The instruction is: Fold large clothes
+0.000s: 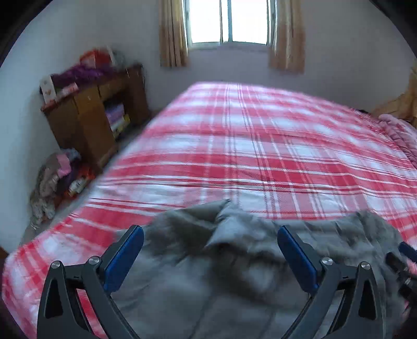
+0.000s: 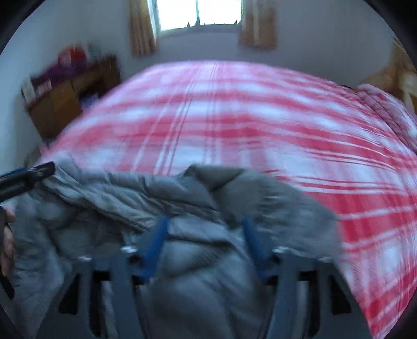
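Grey quilted puffer jacket (image 1: 234, 260) lies crumpled on the near part of a bed covered with a red-and-white plaid blanket (image 1: 260, 146), directly beneath and ahead of both tools. The left tool (image 1: 210, 234) has its black arms and blue pads (image 1: 122, 260) spread wide above the padded fabric, with nothing pinched between them; a raised fold of the jacket pokes up just beyond its tips. The right tool (image 2: 206, 221), blurred in its own view, also stands apart, its blue fingers (image 2: 156, 240) either side of a rumpled bulge of jacket without visibly pressing on it. From the right wrist view the left tool shows at the far left edge, its dark tip beside the jacket's outer hem, and part of the person's hand (image 2: 7, 234) appears below it. Beyond the tools the plaid blanket stretches towards a bright window (image 1: 229, 20) flanked by tan curtains (image 1: 172, 34). Off to the left of the tools stands a brown wooden shelf unit (image 1: 96, 114) with clutter on top, and a heap of clothes (image 1: 54, 182) sits on the floor by it.
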Motion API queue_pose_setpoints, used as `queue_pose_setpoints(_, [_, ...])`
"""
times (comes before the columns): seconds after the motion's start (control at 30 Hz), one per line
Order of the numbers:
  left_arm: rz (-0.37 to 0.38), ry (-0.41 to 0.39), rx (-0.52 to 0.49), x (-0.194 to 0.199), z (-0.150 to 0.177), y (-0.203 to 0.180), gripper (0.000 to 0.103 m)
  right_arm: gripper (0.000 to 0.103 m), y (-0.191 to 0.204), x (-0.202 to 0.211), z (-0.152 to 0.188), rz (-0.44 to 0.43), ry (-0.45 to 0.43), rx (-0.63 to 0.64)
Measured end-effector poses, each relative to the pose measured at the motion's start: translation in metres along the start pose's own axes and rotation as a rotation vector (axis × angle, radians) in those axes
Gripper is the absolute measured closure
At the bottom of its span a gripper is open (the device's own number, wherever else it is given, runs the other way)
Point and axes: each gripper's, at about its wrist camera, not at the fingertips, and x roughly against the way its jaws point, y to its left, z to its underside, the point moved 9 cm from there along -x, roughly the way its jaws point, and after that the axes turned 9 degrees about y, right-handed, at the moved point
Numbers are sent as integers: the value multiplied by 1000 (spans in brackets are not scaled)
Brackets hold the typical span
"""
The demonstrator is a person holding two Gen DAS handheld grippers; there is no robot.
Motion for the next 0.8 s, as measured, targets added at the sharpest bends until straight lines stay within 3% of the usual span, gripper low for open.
queue_pose_setpoints(0.1, [-10,-5,-31,45,59,30,1,29,-25,44,34,-20,-5,-19])
queue_pose_setpoints(0.27, [-108,61,-84,77,183,79,1,29,-53,80,141,-8,91,-38])
queue_pose_setpoints(0.4, [-142,131,-87,91,263,107,1,29,-57,115,219,-4,98,-37])
queue_pose_setpoints(0.53, [-121,161,-18,107,305,125,1,29,-49,134,269,3,98,-25])
queue_pose_setpoints(0.8, [-103,176,38,120,341,131,1,29,-41,151,301,25,61,-42])
